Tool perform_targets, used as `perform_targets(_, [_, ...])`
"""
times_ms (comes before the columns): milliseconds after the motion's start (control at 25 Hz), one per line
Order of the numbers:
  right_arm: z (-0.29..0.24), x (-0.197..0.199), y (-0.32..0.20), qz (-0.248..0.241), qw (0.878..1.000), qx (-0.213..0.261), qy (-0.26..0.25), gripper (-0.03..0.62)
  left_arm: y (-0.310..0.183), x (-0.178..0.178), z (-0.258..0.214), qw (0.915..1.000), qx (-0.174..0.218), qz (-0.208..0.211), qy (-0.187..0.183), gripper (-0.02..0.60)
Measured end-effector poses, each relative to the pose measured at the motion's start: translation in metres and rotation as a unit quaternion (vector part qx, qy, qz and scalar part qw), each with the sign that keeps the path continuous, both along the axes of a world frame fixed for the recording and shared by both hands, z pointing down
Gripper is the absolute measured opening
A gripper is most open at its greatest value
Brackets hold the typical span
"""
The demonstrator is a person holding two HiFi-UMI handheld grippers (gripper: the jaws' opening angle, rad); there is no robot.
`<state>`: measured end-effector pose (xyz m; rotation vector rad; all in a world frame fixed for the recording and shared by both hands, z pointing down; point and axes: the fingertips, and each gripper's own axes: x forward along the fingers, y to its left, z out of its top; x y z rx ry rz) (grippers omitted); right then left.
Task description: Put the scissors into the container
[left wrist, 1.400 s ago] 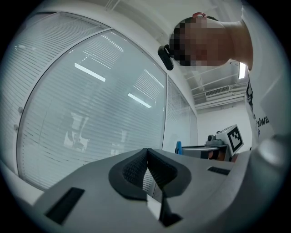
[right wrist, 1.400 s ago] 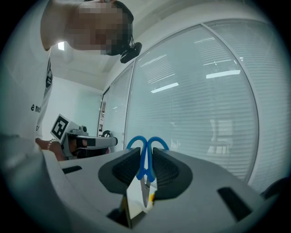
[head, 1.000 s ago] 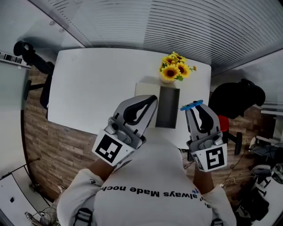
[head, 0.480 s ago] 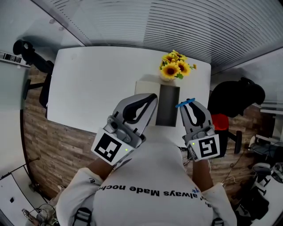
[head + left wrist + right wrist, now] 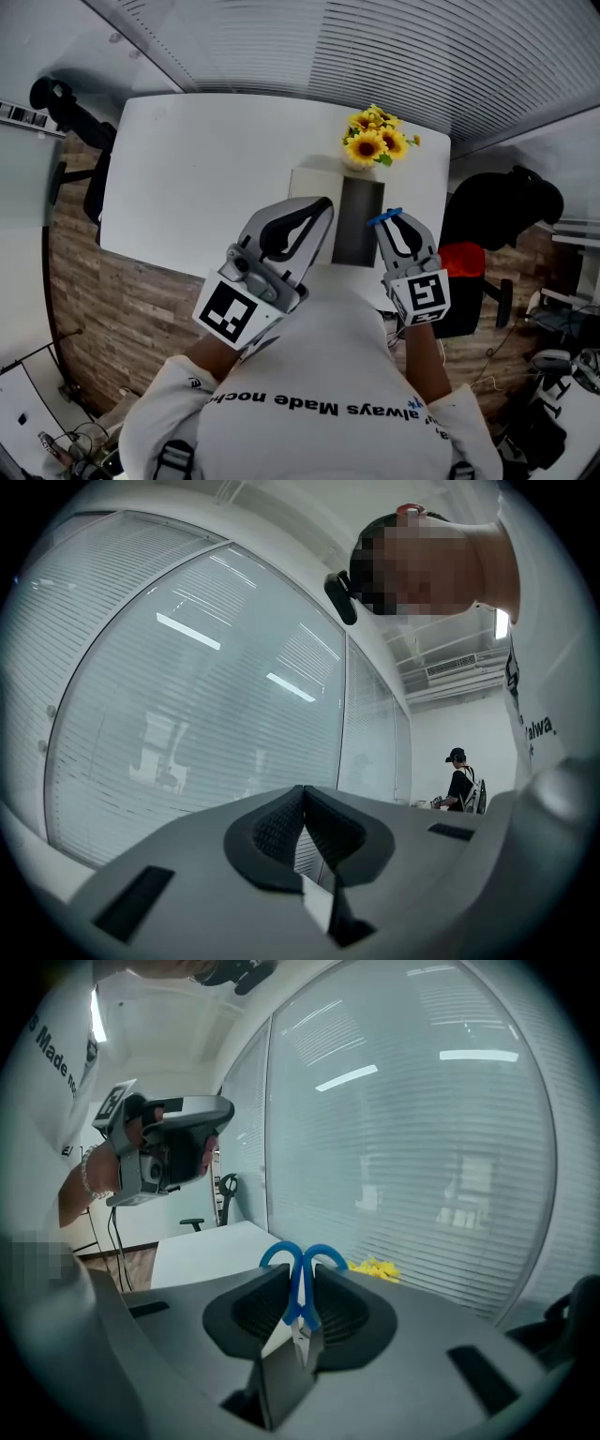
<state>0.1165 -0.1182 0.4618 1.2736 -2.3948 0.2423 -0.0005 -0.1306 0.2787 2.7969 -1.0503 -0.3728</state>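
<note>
Small scissors [image 5: 300,1283] with blue handles [image 5: 385,217] are clamped between the jaws of my right gripper [image 5: 302,1299], handles pointing outward and blades toward the camera. In the head view my right gripper [image 5: 395,225] hovers just right of a tall dark rectangular container [image 5: 358,223] that stands on the white table [image 5: 206,178]. My left gripper [image 5: 309,217] is raised at the container's left, jaws pressed together with nothing between them [image 5: 302,829].
A bunch of yellow sunflowers [image 5: 373,142] stands behind the container. A flat pale sheet [image 5: 307,187] lies under and left of it. A black office chair [image 5: 70,117] is at the table's left end, and another chair with a red seat [image 5: 469,262] sits at the right.
My right gripper has moved left and a little forward with the scissors, closing in on the container's right side. The left gripper has stayed where it was.
</note>
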Motion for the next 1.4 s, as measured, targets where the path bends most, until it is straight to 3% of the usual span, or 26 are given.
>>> perform_targets(480, [0.054, -0.002, -0.004, 0.001, 0.998, -0.061, 0.016, 0.092, -0.002, -0.005, 0.002, 1.0, -0.003, -0.005, 0.0, 0.018])
perform_targets(1400, [0.11, -0.007, -0.004, 0.005, 0.992, -0.126, 0.013, 0.092, 0.0, -0.007, 0.0, 0.9999, -0.004, -0.009, 0.006, 0.02])
